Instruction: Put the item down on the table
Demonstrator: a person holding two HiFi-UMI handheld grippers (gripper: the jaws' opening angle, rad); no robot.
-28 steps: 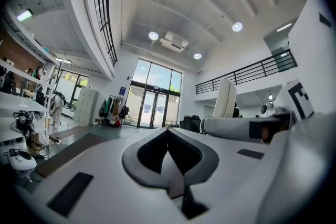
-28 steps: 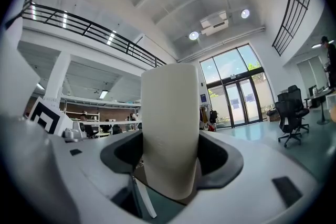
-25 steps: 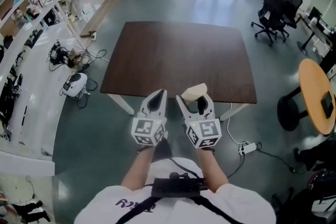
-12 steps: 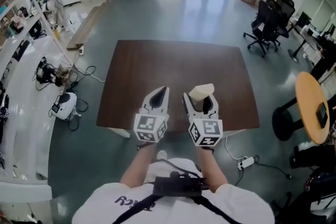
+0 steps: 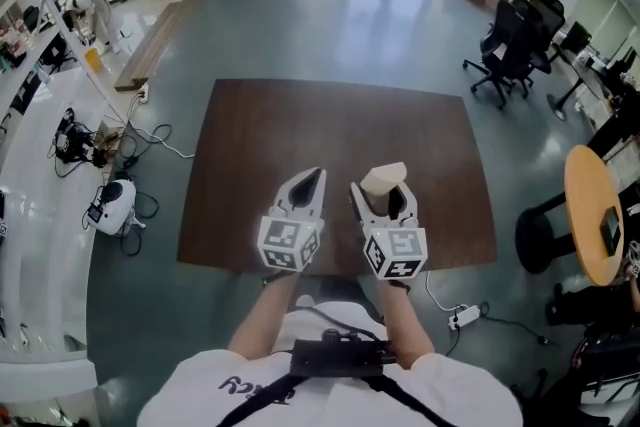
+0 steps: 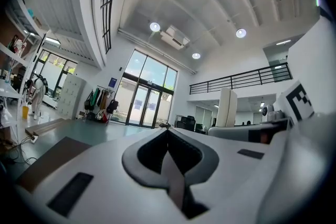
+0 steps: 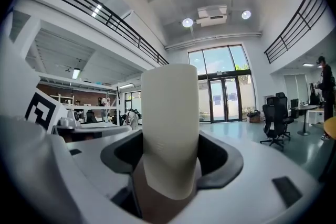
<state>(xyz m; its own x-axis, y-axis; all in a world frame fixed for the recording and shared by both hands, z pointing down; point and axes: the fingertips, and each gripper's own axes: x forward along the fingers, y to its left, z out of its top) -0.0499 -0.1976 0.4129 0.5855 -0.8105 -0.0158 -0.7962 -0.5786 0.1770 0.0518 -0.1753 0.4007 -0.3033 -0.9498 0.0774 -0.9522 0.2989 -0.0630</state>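
Two grippers are held side by side over the near half of the single dark brown table (image 5: 330, 120), whose top carries nothing else. The left gripper (image 5: 316, 177) has its jaws pressed together with nothing between them (image 6: 167, 136). The right gripper (image 5: 380, 197) is clamped on the one item (image 5: 384, 176), a pale cream block that stands out past its jaw tips in the right gripper view (image 7: 169, 113) and is held in the jaws rather than lying on the tabletop. One round orange-topped table (image 5: 600, 210) stands well apart at the right.
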